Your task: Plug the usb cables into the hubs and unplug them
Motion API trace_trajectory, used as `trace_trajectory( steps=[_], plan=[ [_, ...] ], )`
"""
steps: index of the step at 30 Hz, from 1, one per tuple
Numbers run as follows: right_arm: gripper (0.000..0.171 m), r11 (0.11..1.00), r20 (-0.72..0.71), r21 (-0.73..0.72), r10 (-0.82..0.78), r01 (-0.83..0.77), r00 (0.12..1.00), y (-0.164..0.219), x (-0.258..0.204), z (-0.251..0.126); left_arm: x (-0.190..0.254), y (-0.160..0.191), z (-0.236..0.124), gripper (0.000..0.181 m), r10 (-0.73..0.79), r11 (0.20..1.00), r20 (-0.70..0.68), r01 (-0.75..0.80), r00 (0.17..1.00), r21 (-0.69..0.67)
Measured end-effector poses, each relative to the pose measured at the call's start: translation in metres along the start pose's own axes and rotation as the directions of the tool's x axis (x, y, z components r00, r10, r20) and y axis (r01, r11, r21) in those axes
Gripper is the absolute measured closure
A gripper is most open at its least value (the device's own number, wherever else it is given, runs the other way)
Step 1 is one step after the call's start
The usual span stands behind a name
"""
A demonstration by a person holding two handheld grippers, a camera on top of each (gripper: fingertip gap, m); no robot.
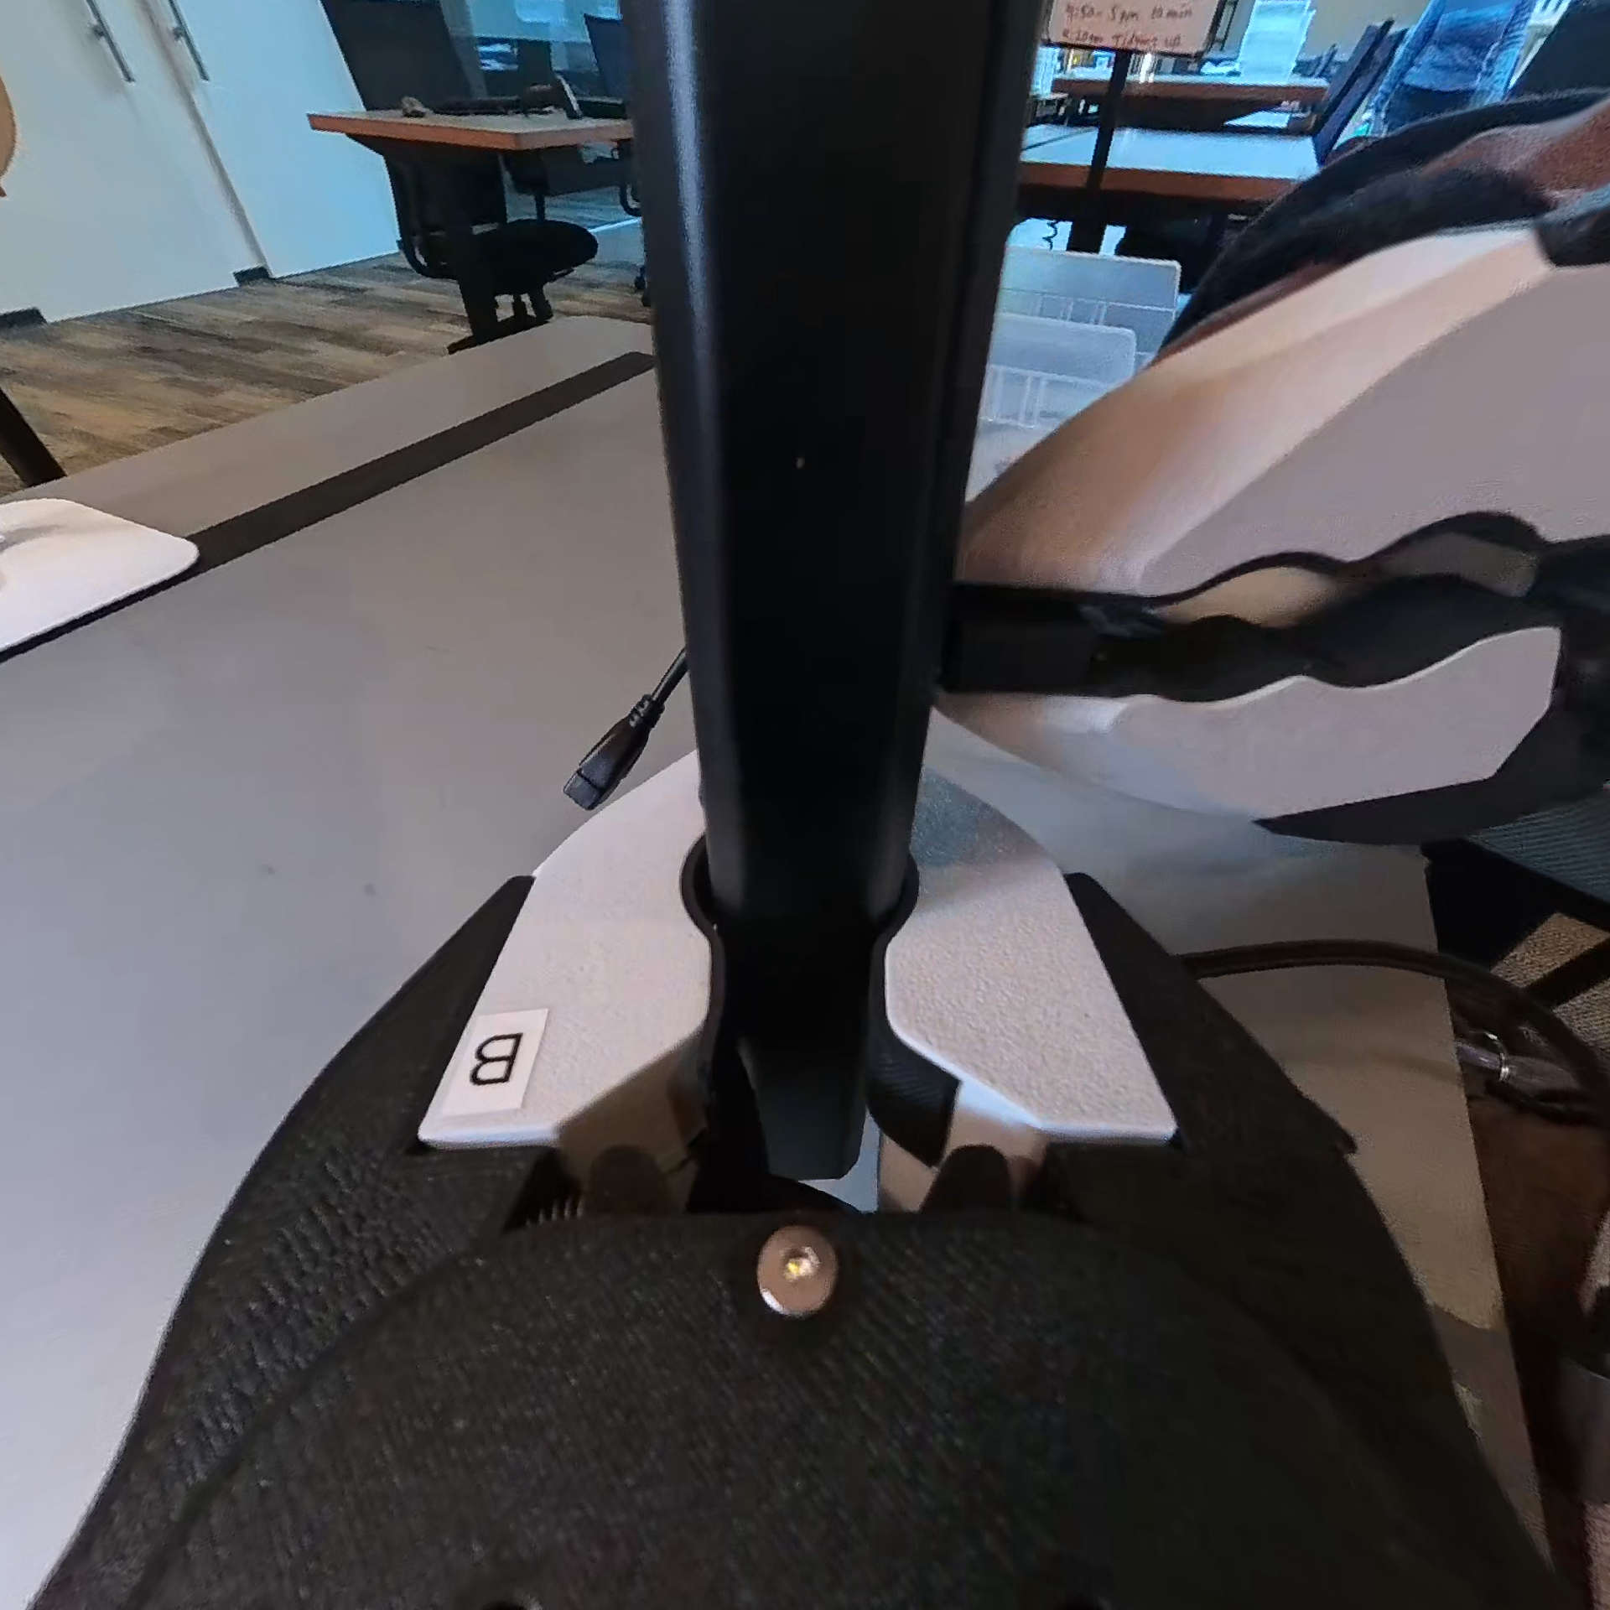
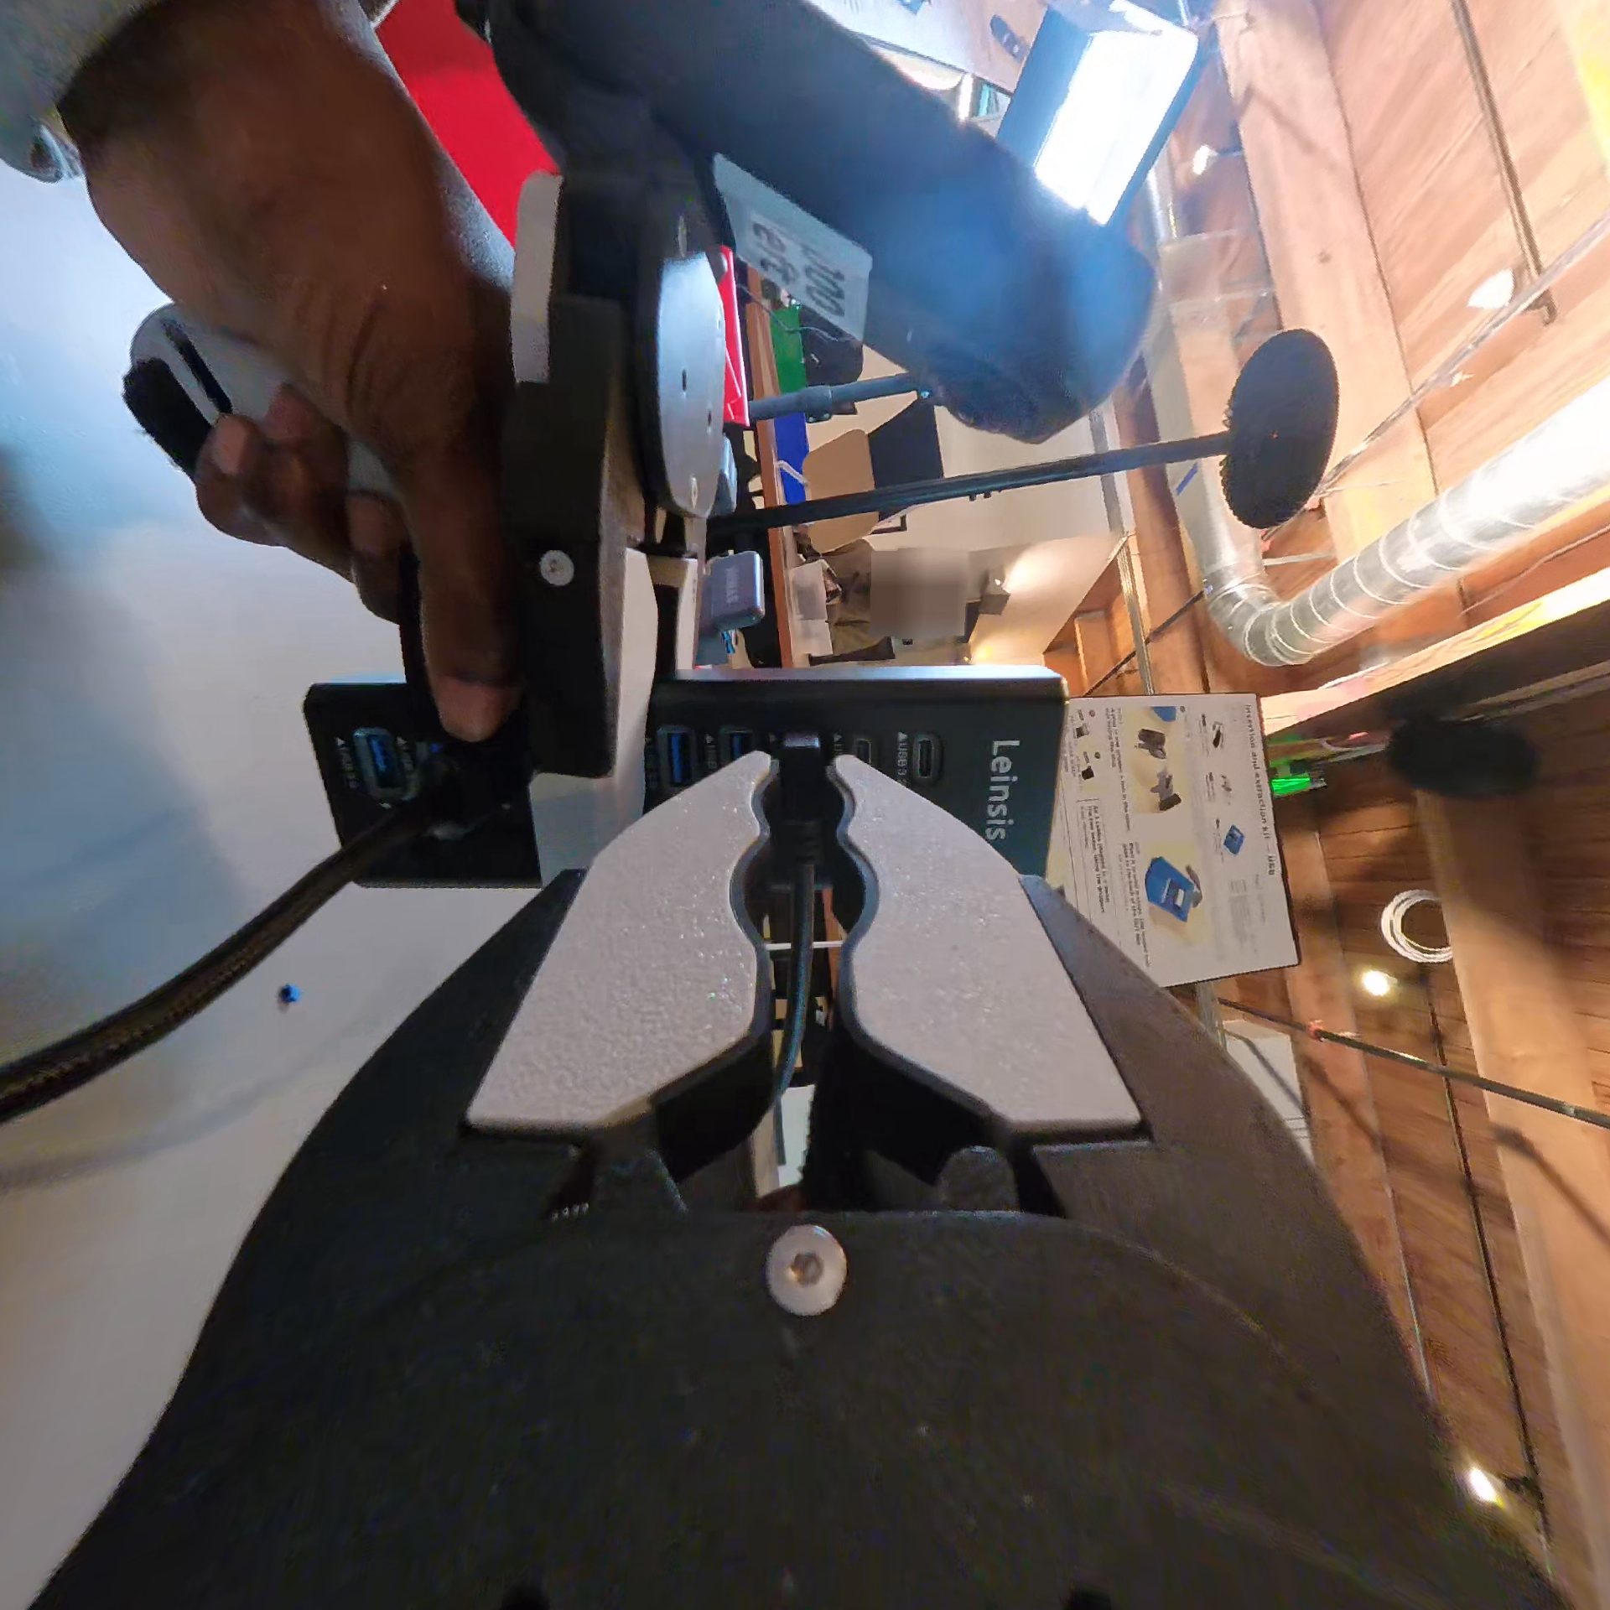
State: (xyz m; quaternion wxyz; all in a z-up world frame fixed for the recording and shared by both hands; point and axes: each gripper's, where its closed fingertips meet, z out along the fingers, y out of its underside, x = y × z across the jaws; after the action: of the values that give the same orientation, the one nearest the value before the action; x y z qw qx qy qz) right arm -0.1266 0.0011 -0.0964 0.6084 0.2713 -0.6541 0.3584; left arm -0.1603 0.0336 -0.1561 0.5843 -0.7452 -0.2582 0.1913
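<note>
A black USB hub (image 1: 819, 436) stands upright between the fingers of my left gripper (image 1: 801, 836), which is shut on it. My right gripper (image 1: 958, 662) reaches in from the right, shut on a black USB plug (image 1: 1011, 649) whose tip meets the hub's side. In the right wrist view my right gripper (image 2: 801, 767) clamps this plug (image 2: 797, 819) at a port in the hub's face (image 2: 984, 723). How deep the plug sits is hidden. A hand (image 2: 348, 348) holds the left gripper (image 2: 588, 784) across the hub. A loose small black connector (image 1: 610, 767) hangs beside the hub.
The grey table (image 1: 348, 697) lies below. A thick braided cable (image 2: 218, 958) runs from the hub's end. A white tray (image 1: 78, 566) sits far left, a clear plastic bin (image 1: 1072, 348) behind the hub. A printed sheet (image 2: 1167, 836) stands behind the hub. More cables (image 1: 1394, 958) lie at right. The gap from one gripper's tips to the other's is roughly 7 centimeters.
</note>
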Motion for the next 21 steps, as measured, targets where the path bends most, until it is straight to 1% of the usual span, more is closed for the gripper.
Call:
trace_trajectory(
  steps=[1,3,4,5,7,11,13,15,19,21],
  plan=[
    [0.163,1.0,0.005,0.002,0.002,-0.002,1.0,-0.001,0.0,0.0,0.0,0.0,0.0,0.151,0.017,1.0,0.006,-0.017,1.0,0.003],
    [0.163,1.0,0.037,0.014,0.009,-0.01,0.999,-0.002,-0.005,0.0,0.001,-0.004,-0.001,0.147,0.065,0.998,0.017,-0.065,0.998,0.019],
    [0.163,1.0,0.067,0.021,0.013,-0.015,0.998,-0.003,-0.011,0.001,0.001,-0.006,-0.001,0.144,0.073,0.997,0.024,-0.073,0.997,0.024],
    [0.162,1.0,0.072,0.018,0.018,-0.02,0.997,-0.003,-0.014,0.001,0.001,-0.003,-0.001,0.146,0.069,0.998,0.013,-0.069,0.998,0.006],
    [0.163,0.999,0.059,0.02,0.027,-0.028,0.998,-0.002,-0.014,0.002,0.0,-0.001,-0.001,0.15,0.04,0.999,0.011,-0.04,0.999,-0.003],
    [0.162,0.997,0.026,0.026,0.075,-0.076,0.997,0.0,-0.01,0.004,-0.002,-0.004,-0.001,0.15,0.006,1.0,0.008,-0.006,1.0,0.013],
    [0.162,0.998,0.001,0.027,0.056,-0.056,0.998,0.0,-0.008,0.004,-0.003,-0.005,-0.002,0.146,-0.024,1.0,0.002,0.024,1.0,0.019],
    [0.163,0.998,-0.018,0.035,0.043,-0.043,0.999,-0.002,-0.005,0.004,-0.004,-0.008,-0.004,0.144,-0.02,0.999,0.0,0.02,1.0,0.034],
    [0.163,0.999,-0.057,0.033,0.016,-0.014,0.998,-0.003,0.0,0.004,0.003,-0.006,-0.005,0.142,-0.066,0.998,-0.07,0.068,0.995,0.014],
    [0.163,0.999,-0.086,0.033,0.007,-0.005,0.996,-0.002,0.005,0.003,0.005,-0.002,-0.005,0.137,-0.06,0.998,-0.096,0.059,0.994,-0.014]
  ],
)
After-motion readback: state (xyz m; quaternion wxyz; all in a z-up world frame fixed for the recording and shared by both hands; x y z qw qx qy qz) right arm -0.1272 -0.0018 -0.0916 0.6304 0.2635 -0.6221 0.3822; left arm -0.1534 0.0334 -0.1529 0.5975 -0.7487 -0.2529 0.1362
